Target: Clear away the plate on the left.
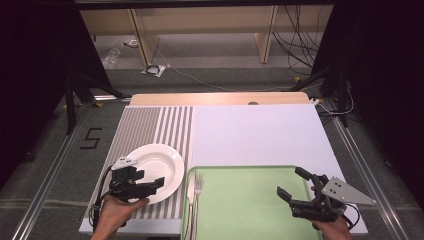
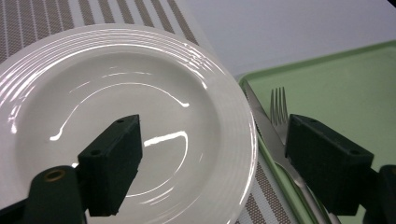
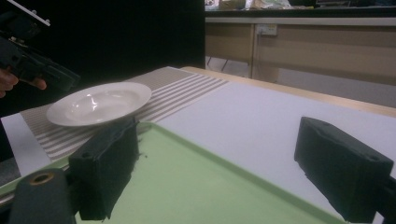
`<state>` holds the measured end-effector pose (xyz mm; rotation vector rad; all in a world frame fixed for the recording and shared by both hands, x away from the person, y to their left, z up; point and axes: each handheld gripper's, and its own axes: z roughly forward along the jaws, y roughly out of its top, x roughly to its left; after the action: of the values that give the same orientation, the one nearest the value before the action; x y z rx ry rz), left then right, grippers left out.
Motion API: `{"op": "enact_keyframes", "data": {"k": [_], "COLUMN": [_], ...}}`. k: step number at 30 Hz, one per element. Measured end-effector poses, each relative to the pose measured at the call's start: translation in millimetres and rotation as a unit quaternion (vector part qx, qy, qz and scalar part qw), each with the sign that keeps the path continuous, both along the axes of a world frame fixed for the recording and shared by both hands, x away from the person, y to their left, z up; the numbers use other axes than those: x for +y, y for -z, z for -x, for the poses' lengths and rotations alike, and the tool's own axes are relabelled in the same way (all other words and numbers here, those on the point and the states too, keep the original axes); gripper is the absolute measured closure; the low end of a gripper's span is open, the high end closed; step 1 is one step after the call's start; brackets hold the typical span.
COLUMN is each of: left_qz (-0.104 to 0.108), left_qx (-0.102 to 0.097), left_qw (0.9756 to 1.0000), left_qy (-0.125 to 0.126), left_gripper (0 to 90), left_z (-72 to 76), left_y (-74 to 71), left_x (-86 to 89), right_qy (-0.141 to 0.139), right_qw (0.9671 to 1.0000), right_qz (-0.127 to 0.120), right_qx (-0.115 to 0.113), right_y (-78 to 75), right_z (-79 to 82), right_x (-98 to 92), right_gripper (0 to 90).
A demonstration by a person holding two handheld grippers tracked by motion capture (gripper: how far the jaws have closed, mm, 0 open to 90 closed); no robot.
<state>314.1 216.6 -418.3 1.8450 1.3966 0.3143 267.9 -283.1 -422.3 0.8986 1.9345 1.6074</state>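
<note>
The plate (image 1: 156,171) sits on the striped mat (image 1: 150,125) at the table's near left, its right rim just beside the green tray (image 1: 250,200). My left gripper (image 1: 142,186) hovers over its near rim, jaws spread wide with nothing between them. A fork (image 1: 198,187) and a knife (image 1: 190,200) lie along the tray's left edge, close by. I judge the rim is the place to grip: I want one jaw under the lip, one on top, and a firm squeeze before lifting. The glaze looks slick, so I go slowly. My right gripper (image 1: 295,192) waits over the tray's right side, jaws apart and empty.
</note>
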Motion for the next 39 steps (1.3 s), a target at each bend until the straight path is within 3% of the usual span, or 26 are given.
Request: {"op": "enact_keyframes", "data": {"k": [9,17,29,39], "left_qz": [0.029,0.034,0.057,0.062], "left_qx": [0.027,0.038,0.051,0.058], "left_qw": [0.9982,0.9956,0.9910,0.9877], "left_qy": [-0.044,-0.079,-0.110,-0.131], "left_gripper": [19.2,19.2,19.0,19.0], "left_z": [3.4,8.8,20.9,32.9], "left_y": [7.4,11.5,14.5,17.2], "left_x": [17.4,28.5,37.8,43.8], "right_qy": [0.002,0.001,0.001,0.001], "right_qw": [1.0000,1.0000,1.0000,1.0000], "right_qz": [-0.002,-0.001,0.001,0.003], "right_qx": [0.001,-0.001,-0.002,-0.004], "right_y": [0.8,0.1,-1.2,-1.8], "right_z": [-1.4,-0.1,0.7,1.3], "right_x": [-0.6,-0.6,0.6,1.9], "right_gripper": [14.5,14.5,14.5,14.5]}}
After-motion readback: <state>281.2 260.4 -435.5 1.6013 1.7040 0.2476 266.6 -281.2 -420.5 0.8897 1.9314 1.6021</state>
